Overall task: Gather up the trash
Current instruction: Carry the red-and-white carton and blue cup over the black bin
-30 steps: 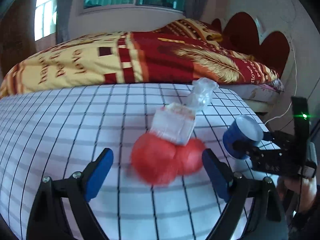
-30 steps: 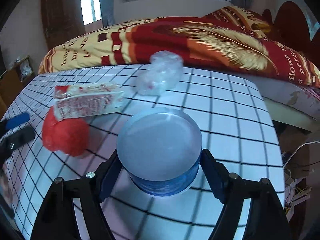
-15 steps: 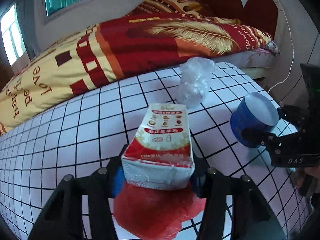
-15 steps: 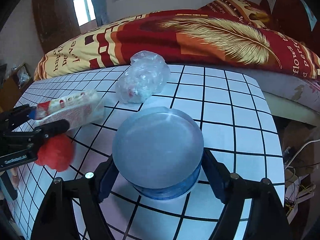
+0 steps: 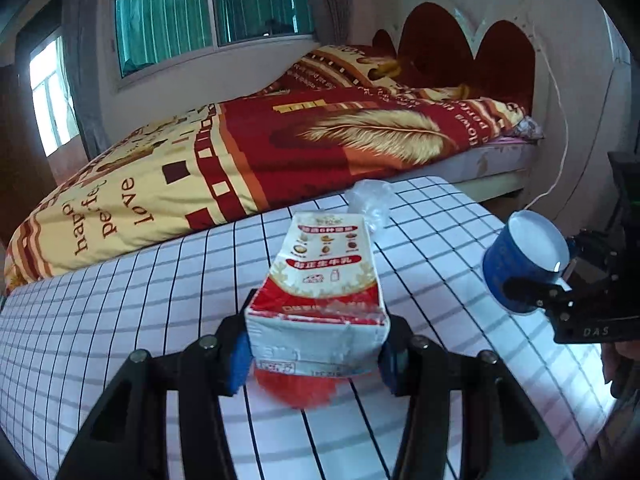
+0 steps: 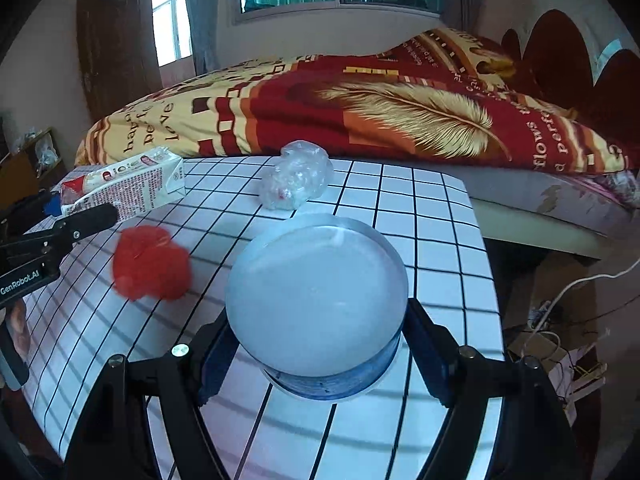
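Our left gripper point(image 5: 316, 354) clamps a milk carton point(image 5: 320, 292) between its blue pads, both pressed flat against the carton's sides. The carton is a boxy paperboard pack, red and white with printed panels, its near end slightly crushed, and it is held clear above the table. Our right gripper point(image 6: 316, 348) is closed around a blue cup point(image 6: 320, 312), a round paper-like tub with a pale, smooth white interior; the pads touch its wall on either side.

Below the carton lies a crumpled red plastic bag point(image 6: 150, 264), soft and wrinkled, resting on the table point(image 6: 436, 248), whose white cloth carries a black grid. Further out sits a clear plastic wad point(image 6: 296, 180), glossy and balled up, near the table's far edge. Behind it runs a bed with a red and yellow quilt point(image 6: 360, 116) printed with a large feather.

The left wrist view hides most of the red bag under the carton, showing only a red fringe point(image 5: 298, 390); the right wrist view shows the bag whole and apart from the carton point(image 6: 128, 188). The left view alone shows the cup point(image 5: 524, 260) from the side, tilted in the right gripper point(image 5: 560, 300).
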A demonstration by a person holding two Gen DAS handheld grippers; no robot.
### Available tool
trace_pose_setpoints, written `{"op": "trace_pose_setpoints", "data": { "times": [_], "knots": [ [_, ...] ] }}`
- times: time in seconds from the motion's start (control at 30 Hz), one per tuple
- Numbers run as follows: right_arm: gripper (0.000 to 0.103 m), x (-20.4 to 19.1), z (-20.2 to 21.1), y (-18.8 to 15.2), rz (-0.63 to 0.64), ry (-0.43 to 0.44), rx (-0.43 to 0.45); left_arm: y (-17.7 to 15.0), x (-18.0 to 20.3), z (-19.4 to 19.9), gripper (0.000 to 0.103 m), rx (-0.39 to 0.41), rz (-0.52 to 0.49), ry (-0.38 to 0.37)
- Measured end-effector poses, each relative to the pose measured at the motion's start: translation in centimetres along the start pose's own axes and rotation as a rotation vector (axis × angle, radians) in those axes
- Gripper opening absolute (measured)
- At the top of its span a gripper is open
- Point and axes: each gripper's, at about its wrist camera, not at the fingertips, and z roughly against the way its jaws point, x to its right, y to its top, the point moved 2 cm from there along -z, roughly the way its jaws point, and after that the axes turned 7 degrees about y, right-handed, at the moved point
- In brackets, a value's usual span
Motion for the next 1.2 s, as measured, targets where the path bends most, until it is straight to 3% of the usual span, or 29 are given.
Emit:
{"op": "trace_pose_setpoints", "data": {
  "times": [0.33, 0.57, 0.97, 1.2],
  "knots": [
    [0.080, -5.1, 6.5, -3.3, 0.072, 0.027, 0.042, -3.5, 0.9, 7.4, 0.052, 0.007, 0.072, -0.032],
    [0.080, -7.2, 11.2, -6.3, 0.091, 0.032, 0.095, -5.2, 1.9, 11.4, 0.052, 0.054, 0.056, -0.033],
    [0.080, -6.6, 19.4, -11.4, 0.089, -0.009, 0.146, -7.4, 6.0, 15.8, 0.052, 0.112, 0.042, -0.116],
    [0.080, -3.7, 22.2, -14.5, 0.060, -0.047, 0.164, -8.6, 9.8, 16.4, 0.052, 0.099, -0.010, -0.165]
  ]
}}
